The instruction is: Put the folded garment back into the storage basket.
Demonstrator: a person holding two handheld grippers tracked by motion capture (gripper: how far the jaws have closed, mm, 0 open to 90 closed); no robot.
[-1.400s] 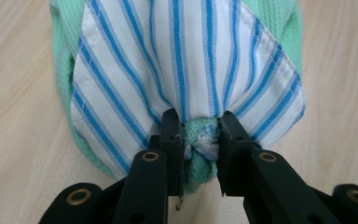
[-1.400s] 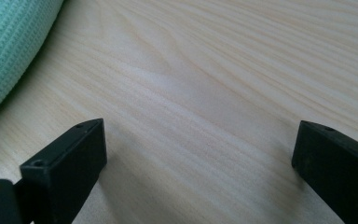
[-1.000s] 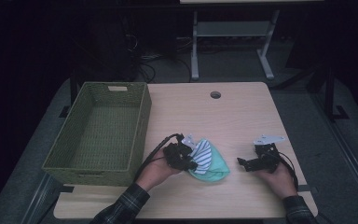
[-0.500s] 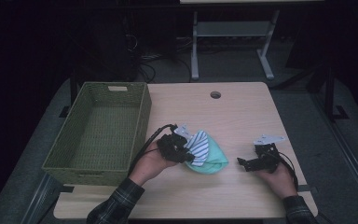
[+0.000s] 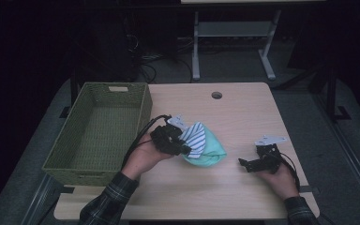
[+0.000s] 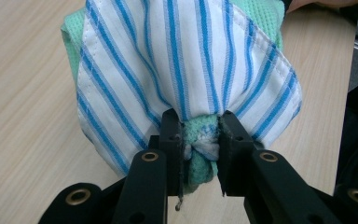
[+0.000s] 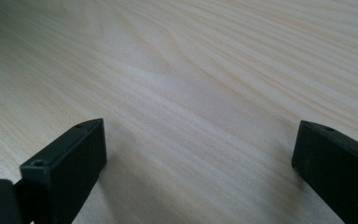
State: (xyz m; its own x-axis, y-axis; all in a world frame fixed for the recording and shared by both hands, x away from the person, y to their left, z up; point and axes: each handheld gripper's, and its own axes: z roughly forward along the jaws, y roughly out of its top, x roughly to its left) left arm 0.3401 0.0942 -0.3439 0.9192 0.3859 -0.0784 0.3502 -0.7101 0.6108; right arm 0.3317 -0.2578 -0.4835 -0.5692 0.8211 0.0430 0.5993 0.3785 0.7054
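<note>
A bundle of cloths, a blue-striped white cloth [image 6: 186, 60] gathered over a mint green cloth [image 5: 209, 152], is found near the middle of the table [image 5: 243, 112], slightly toward the person's side. In the left gripper view, the bunched fabric is seen pinched between the two black jaws of the left hand-held gripper [image 6: 200, 133], which is clamped on a wad of both cloths. From that grip the bundle fans outward, away from the jaws; in the high view it is spread to the right of the left hand-held gripper [image 5: 183, 146], with the green cloth's far end trailing toward the table's centre. The long axis of the bundle is judged to run roughly left to right across the table, its gathered end at the jaws and its loose end pointing right. How much of the bundle rests on the table cannot be told.

A woven green basket [image 5: 101, 131] stands at the table's left edge, just beyond the left hand, on the side opposite to where the loose end points. The coming move is judged to turn on this: the bundle would have to be carried leftward, over the near wall of the basket.

The right hand-held gripper [image 5: 258, 163] is held well apart from the cloths at the right; its jaws are spread wide over bare table [image 7: 191, 93], with nothing between them.
</note>
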